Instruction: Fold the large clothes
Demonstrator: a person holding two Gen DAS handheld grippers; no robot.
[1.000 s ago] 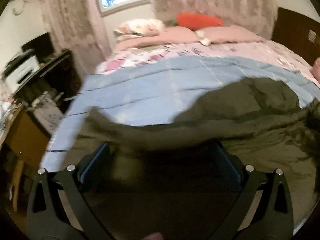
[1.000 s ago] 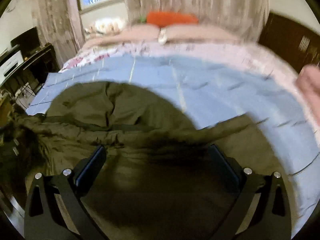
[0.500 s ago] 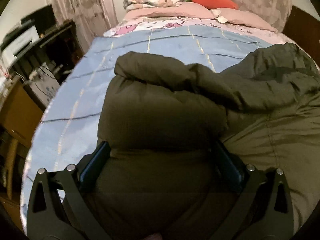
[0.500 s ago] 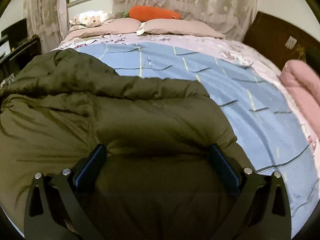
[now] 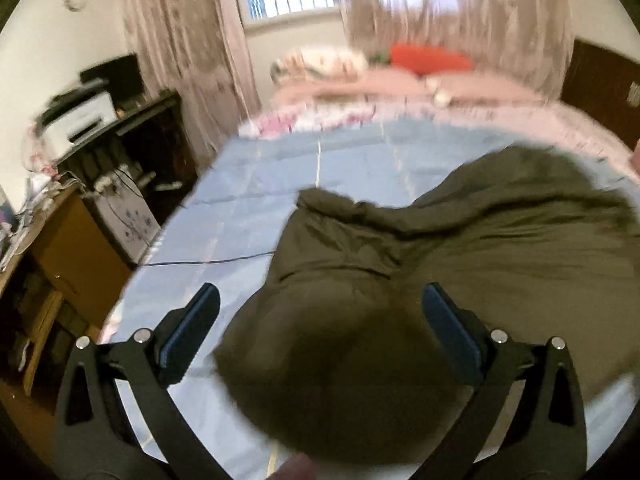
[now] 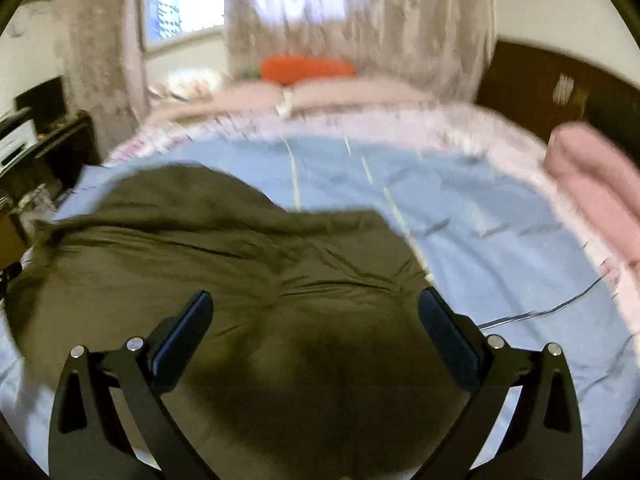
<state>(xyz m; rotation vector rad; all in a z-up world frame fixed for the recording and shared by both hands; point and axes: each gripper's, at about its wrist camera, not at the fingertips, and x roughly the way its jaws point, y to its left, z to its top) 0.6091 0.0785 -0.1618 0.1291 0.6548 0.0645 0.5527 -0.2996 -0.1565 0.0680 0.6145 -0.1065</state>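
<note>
Your olive padded coat [image 5: 460, 248] lies bunched on the blue quilt [image 5: 272, 184], at the near end of the bed, its bulk running crosswise from one gripper to the other. Seen from your left gripper [image 5: 320, 328] it spreads ahead and off to the right, a rolled edge humped just beyond the fingers; seen from your right gripper [image 6: 316, 332] it spreads ahead and off to the left. Both stand wide apart, holding nothing, each straddling a near end of the coat. Neither is clearly nearer, so the next fold probably wants both.
</note>
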